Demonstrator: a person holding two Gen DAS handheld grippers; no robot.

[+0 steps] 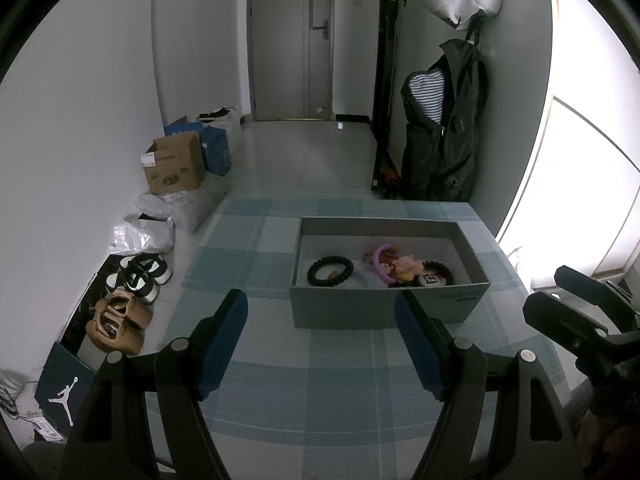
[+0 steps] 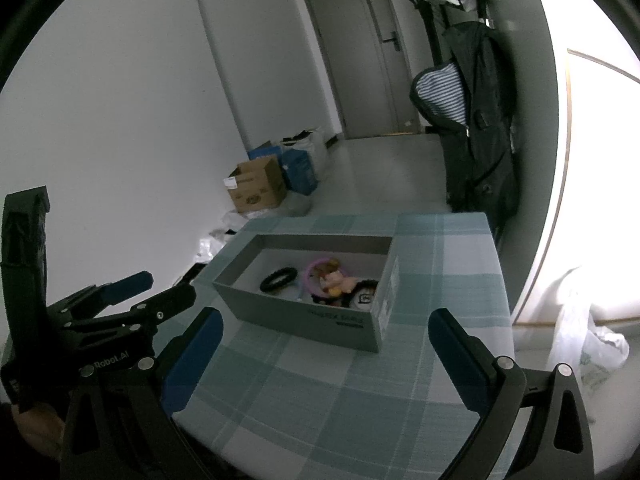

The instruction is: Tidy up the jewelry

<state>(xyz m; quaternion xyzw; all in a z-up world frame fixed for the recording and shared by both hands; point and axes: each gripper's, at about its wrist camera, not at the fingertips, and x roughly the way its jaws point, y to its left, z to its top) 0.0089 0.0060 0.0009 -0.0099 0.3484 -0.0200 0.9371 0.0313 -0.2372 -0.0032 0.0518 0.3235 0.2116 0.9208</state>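
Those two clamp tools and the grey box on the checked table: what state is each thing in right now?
Left gripper: open, empty, above the table.
Right gripper: open, empty.
Grey cardboard box: lidless, upright on the checked tablecloth.
Black beaded bracelet: lying flat inside the box.
Purple ring: inside the box, among small charms.
Grey door: shut.

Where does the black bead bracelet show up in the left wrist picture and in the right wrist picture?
Left wrist: black bead bracelet lies at the box's left end, centre frame.
Right wrist: same bracelet, left part of box, just left of centre.
Shared landmark: the grey box, with the purple ring beside the bracelet.
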